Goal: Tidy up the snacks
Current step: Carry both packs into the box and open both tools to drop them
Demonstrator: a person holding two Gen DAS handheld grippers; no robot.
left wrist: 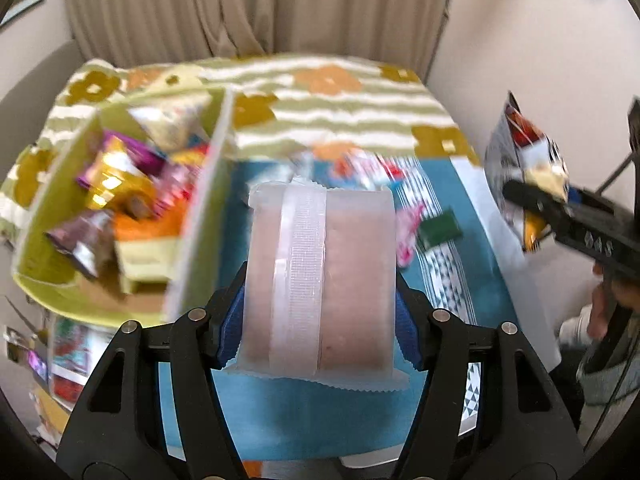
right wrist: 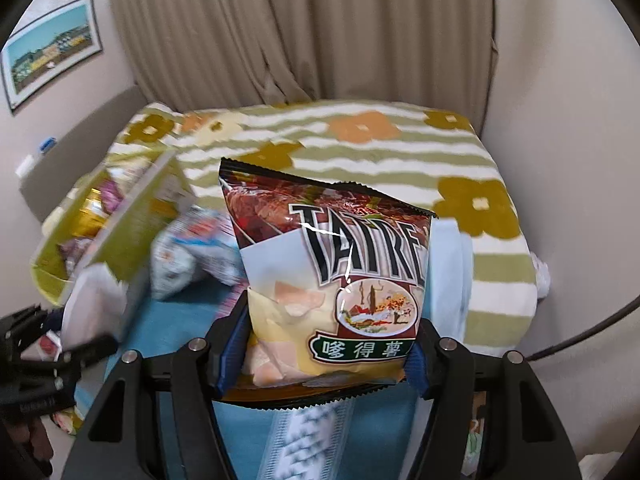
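Frosted plastic fills our near view: our left gripper point(left wrist: 320, 312) clenches a translucent snack pouch point(left wrist: 320, 276), our right gripper point(right wrist: 326, 344) a potato chip bag point(right wrist: 336, 280), both above the teal cloth point(left wrist: 304, 420). We judge we are mid-carry; next comes lowering each past the green sorting box point(left wrist: 52, 276) wall, far left. Open room lies on the floral blanket point(right wrist: 400, 148) beyond.

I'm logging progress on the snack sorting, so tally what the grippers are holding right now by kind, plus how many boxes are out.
Frosted clear snack packs, in the left gripper: 1
Chip bags, in the right gripper: 1
Green boxes, holding mixed snacks: 1
Total: 3
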